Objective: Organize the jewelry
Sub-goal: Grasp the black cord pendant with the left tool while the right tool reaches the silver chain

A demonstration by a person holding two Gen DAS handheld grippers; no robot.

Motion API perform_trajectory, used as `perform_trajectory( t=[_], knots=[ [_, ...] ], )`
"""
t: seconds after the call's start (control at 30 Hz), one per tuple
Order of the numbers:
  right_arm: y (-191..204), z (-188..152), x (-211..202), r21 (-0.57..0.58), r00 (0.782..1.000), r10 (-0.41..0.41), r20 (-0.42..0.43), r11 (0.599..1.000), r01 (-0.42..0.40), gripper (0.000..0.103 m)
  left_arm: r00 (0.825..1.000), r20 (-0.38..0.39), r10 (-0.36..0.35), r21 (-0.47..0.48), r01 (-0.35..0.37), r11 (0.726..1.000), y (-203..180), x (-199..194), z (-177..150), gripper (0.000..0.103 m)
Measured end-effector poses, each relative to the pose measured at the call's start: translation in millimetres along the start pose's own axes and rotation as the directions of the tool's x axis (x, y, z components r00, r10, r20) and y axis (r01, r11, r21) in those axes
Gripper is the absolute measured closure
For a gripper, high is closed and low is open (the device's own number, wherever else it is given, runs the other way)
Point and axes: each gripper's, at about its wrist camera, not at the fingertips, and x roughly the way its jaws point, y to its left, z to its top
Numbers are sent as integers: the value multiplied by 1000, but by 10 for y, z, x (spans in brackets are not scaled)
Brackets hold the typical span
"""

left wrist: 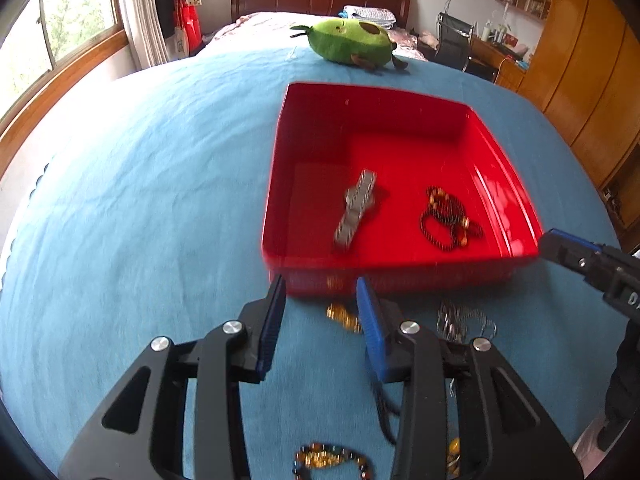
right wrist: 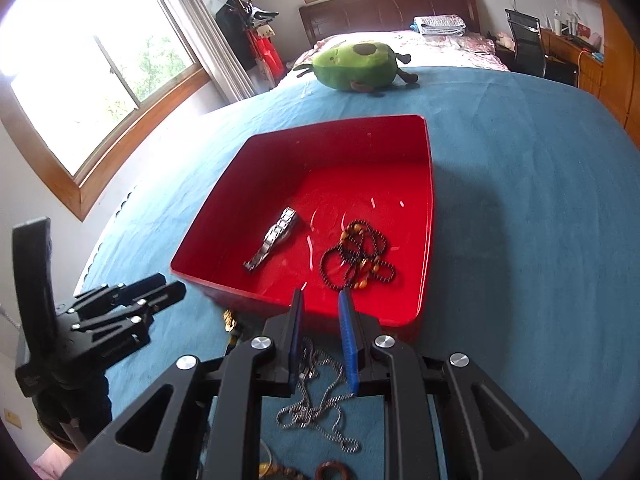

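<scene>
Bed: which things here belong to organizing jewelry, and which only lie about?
Job: red tray, watch, beads, silver chain, gold piece, left gripper, right gripper.
Lying about: avocado plush, folded towels.

1. The tray (left wrist: 276, 184) is bright red all over.
2. The bed cover (left wrist: 140, 200) under it is plain blue.
3. The watch band (right wrist: 272, 244) in the tray is shiny silver with little square links.
4. The bead string (right wrist: 360, 256) in the tray is black with orange and brown beads.
5. The thin chain (right wrist: 316, 408) on the cover is silver.
6. The small gold piece (left wrist: 344, 316) by the tray is yellow gold.
7. The soft toy (left wrist: 352, 40) is green with a brown spot.
8. The left gripper (left wrist: 320, 292) is black with blue pads.
9. The right gripper (right wrist: 322, 300) is black with blue pads too.
10. The window frame (right wrist: 120, 152) is brown wood.
</scene>
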Motion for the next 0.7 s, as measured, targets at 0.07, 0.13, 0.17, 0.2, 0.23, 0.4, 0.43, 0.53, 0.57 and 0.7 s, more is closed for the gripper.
perform_trajectory(
  t=[0.07, 0.13, 0.17, 0.2, 0.23, 0.4, 0.43, 0.53, 0.57, 0.7],
  knots=[
    [25, -100, -20, -4, 1000, 11, -1, 1000, -11, 84, 1000, -19, -8, -5, 8, 1000, 12, 30, -111, 66],
    [22, -213, -14, -2, 1000, 29, -10, 1000, -29, 84, 999, -34, -18, -2, 18, 1000, -8, 60, -191, 66],
    [18, -270, 10, 3, 999, 37, -25, 999, -37, 84, 999, -41, -22, 4, 22, 1000, -34, 77, -238, 66],
    [18, -320, 42, 4, 998, 48, -41, 999, -48, 84, 999, -45, -22, 9, 22, 1000, -57, 92, -266, 66],
    [28, -365, 59, 2, 997, 53, -50, 999, -53, 84, 999, -48, -19, 16, 20, 1000, -85, 113, -291, 66],
    [8, -509, 215, 12, 993, 59, -102, 998, -59, 84, 995, -104, -3, 45, 8, 999, -189, 329, -372, 65],
    [-5, -518, 228, 15, 993, 58, -105, 998, -56, 84, 993, -114, -2, 45, 8, 999, -198, 363, -387, 65],
    [-36, -522, 246, 27, 993, 56, -107, 998, -53, 84, 991, -136, -5, 43, 11, 999, -216, 439, -411, 65],
    [-40, -520, 252, 30, 992, 56, -109, 998, -53, 84, 991, -137, -4, 46, 11, 999, -227, 451, -415, 65],
    [-20, -529, 285, 26, 992, 57, -112, 998, -54, 84, 991, -135, 16, 46, -10, 999, -247, 494, -416, 62]
  ],
)
